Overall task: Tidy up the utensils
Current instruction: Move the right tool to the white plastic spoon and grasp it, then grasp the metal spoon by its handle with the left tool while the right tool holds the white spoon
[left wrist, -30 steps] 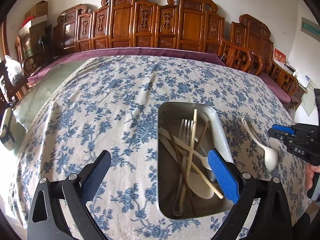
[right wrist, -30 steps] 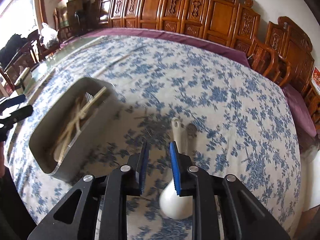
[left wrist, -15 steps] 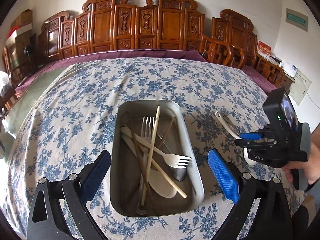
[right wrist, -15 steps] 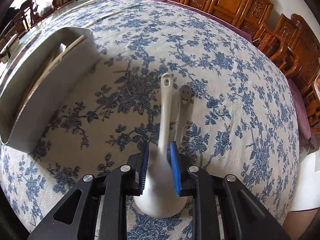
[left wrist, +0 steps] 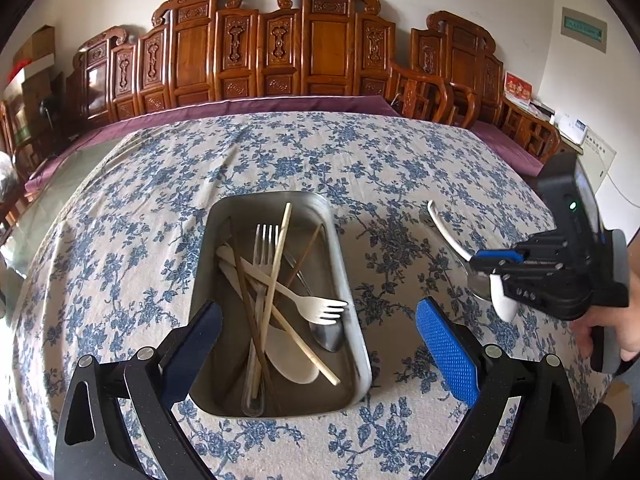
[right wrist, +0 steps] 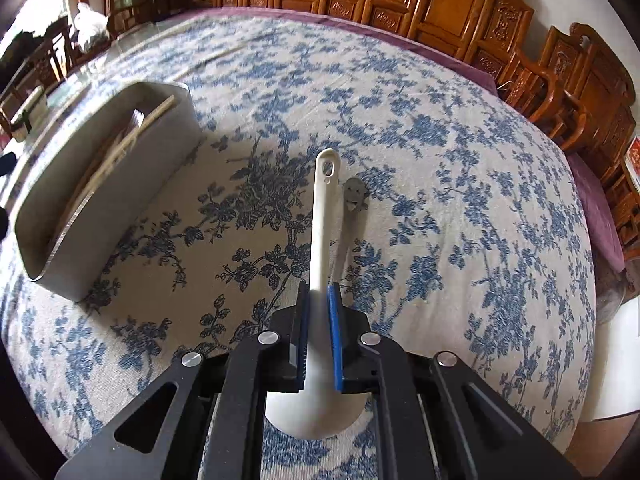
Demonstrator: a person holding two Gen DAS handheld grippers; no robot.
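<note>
Wall plaque (left wrist: 583, 33): green strip of characters — too small to read.
Red card (left wrist: 518, 90), right of the carved chairs (left wrist: 256, 48): gold characters, illegible.
Elsewhere: nothing readable.

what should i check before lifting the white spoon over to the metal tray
1. Right gripper around the white spoon: ok, jaws closing on its handle just above the bowl.
2. Grip firm enough to lift: cannot tell.
3. Metal spoon beside it clear of the jaws: ok, it lies outside the blue pad.
4. Room in the metal tray: ok, though forks, chopsticks and spoons already lie crossed inside.
5. Left gripper out of the path: not ok, it hangs open just over the tray's near end.
6. Tray steady on the tablecloth: ok, it sits flat.
</note>
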